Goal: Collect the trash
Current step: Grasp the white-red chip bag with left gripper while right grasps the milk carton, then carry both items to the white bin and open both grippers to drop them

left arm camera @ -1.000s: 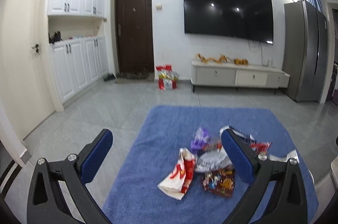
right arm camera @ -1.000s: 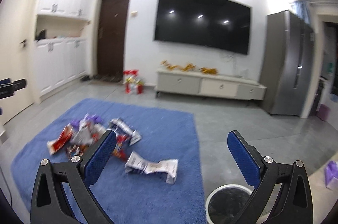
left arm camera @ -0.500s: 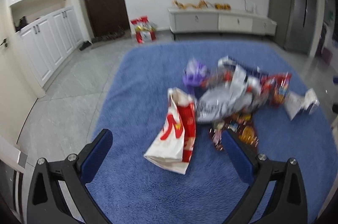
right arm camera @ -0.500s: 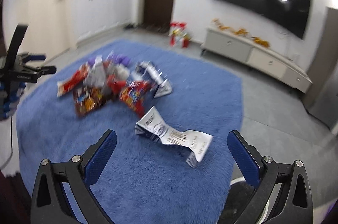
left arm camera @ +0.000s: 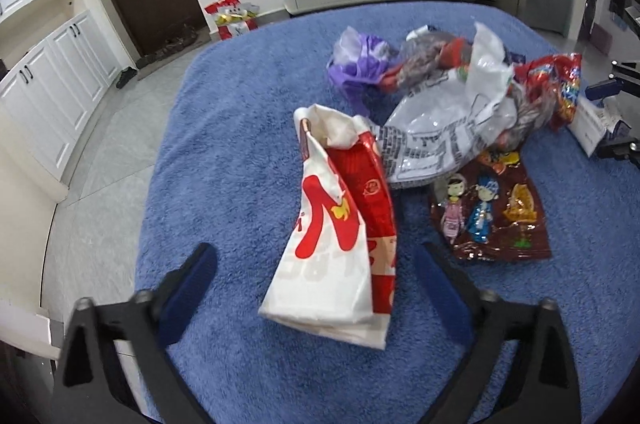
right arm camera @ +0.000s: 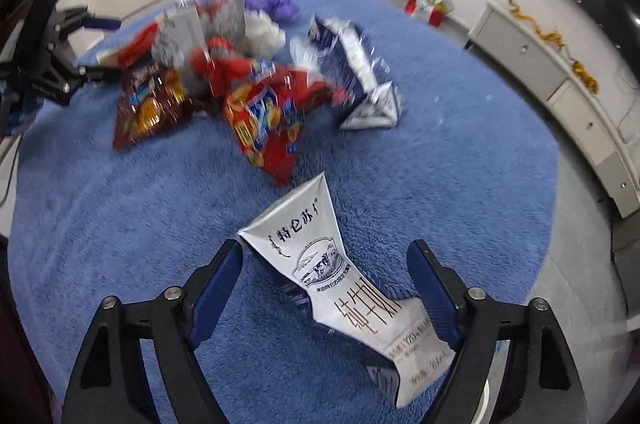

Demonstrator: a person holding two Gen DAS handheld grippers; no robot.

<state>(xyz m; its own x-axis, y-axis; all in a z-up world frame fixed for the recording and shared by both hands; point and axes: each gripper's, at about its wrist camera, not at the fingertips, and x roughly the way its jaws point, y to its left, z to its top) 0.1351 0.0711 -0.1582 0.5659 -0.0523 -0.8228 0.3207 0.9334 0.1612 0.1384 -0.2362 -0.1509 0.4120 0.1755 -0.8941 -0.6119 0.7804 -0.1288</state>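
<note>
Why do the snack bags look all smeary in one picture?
Right wrist view: the snack bag pile is smeared by motion blur, while the flattened milk carton nearby stays readable. Left wrist view: the red and white bag looks sharper; the fisheye bends the rug edges.

A crumpled red-and-white snack bag (left arm camera: 340,236) lies flat on a blue rug (left arm camera: 240,151), its torn mouth open. Just beside it lie a dark red wrapper with cartoon figures (left arm camera: 490,214) and a heap of silver, purple and red wrappers (left arm camera: 452,103). A flattened white milk carton (right arm camera: 340,276) lies apart from the heap.
</note>
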